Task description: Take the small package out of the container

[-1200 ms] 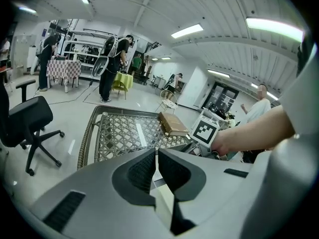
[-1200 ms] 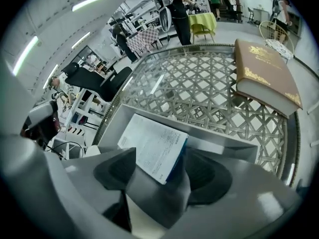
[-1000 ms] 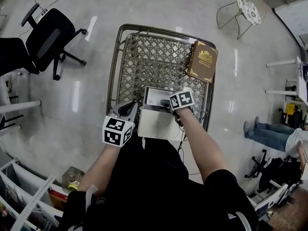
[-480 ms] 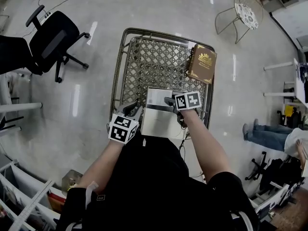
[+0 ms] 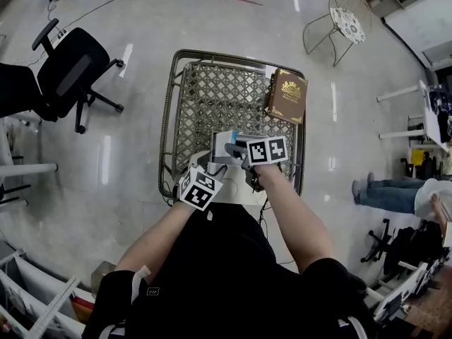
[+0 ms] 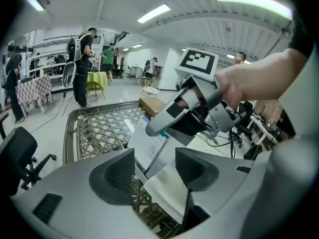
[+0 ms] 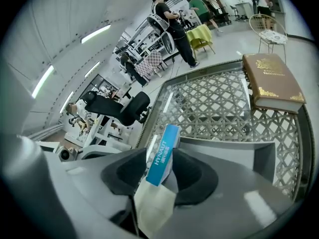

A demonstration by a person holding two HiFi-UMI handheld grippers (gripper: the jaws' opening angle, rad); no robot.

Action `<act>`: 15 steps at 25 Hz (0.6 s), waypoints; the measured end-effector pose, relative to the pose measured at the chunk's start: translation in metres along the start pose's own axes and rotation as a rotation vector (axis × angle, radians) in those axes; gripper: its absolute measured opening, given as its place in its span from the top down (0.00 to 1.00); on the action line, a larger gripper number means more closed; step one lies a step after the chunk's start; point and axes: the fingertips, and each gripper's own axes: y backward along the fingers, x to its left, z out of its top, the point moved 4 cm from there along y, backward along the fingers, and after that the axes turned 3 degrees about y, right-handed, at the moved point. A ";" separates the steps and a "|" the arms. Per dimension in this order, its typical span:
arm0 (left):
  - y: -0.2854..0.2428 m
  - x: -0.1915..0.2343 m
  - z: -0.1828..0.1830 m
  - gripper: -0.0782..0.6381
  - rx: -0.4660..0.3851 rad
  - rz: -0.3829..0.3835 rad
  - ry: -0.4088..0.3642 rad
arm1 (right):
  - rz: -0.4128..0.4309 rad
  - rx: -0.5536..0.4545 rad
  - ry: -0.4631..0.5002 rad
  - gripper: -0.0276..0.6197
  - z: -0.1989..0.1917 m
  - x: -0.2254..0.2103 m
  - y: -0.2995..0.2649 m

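Note:
The small package (image 7: 162, 156) is a thin white box with a blue edge, standing tilted in the open grey-white container (image 5: 236, 191) at the near end of a lattice-topped cart (image 5: 219, 97). My right gripper (image 7: 159, 176) is closing on the package, with both pads against its sides. In the left gripper view its grey fingers (image 6: 164, 121) reach over the package (image 6: 147, 141). My left gripper (image 6: 154, 168) is opening at the container's near left corner, with nothing between its pads; the container's white flap (image 6: 169, 183) lies beyond them.
A brown book with gold print (image 5: 286, 96) lies on the cart's far right corner. A black office chair (image 5: 70, 69) stands to the left and a round wire chair (image 5: 339, 16) at the far right. People (image 6: 82, 66) stand in the background.
My left gripper moved right, in against the container, and its jaws went from shut to open. My right gripper's jaws narrowed onto the package, which now stands up out of the container.

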 end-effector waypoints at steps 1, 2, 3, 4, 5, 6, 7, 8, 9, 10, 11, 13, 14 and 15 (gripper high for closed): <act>-0.007 -0.001 0.000 0.54 0.013 0.000 -0.016 | -0.003 0.006 0.002 0.69 -0.003 0.002 -0.002; -0.013 -0.002 0.000 0.54 0.023 0.000 -0.025 | -0.001 0.010 0.002 0.69 -0.006 0.004 -0.004; -0.019 -0.001 0.000 0.53 0.030 -0.001 -0.030 | 0.009 0.012 -0.001 0.69 -0.007 0.007 -0.006; -0.024 0.000 0.001 0.53 0.035 -0.002 -0.034 | 0.026 0.010 -0.005 0.69 -0.008 0.011 -0.007; -0.028 0.000 0.002 0.53 0.037 -0.003 -0.041 | 0.050 0.006 -0.013 0.69 -0.008 0.015 -0.008; -0.031 0.001 0.002 0.53 0.038 -0.003 -0.049 | 0.078 0.001 -0.023 0.70 -0.007 0.019 -0.008; -0.034 0.001 0.003 0.53 0.036 -0.004 -0.058 | 0.106 -0.006 -0.036 0.72 -0.006 0.022 -0.007; -0.036 0.000 0.004 0.53 0.031 -0.002 -0.065 | 0.132 -0.014 -0.048 0.72 -0.005 0.025 -0.006; -0.037 0.000 0.005 0.53 0.025 0.001 -0.071 | 0.152 -0.024 -0.059 0.73 -0.004 0.027 -0.005; -0.039 0.001 0.006 0.53 0.019 0.005 -0.073 | 0.167 -0.033 -0.069 0.74 -0.002 0.028 -0.003; -0.040 0.002 0.007 0.53 0.014 0.011 -0.072 | 0.175 -0.041 -0.076 0.75 -0.001 0.028 -0.002; -0.042 0.007 0.008 0.53 0.004 0.029 -0.063 | 0.178 -0.051 -0.083 0.79 0.001 0.026 0.000; -0.043 0.009 0.009 0.53 -0.001 0.040 -0.060 | 0.179 -0.055 -0.085 0.81 0.001 0.026 0.000; -0.044 0.012 0.009 0.53 -0.004 0.051 -0.058 | 0.184 -0.060 -0.086 0.83 0.001 0.026 0.001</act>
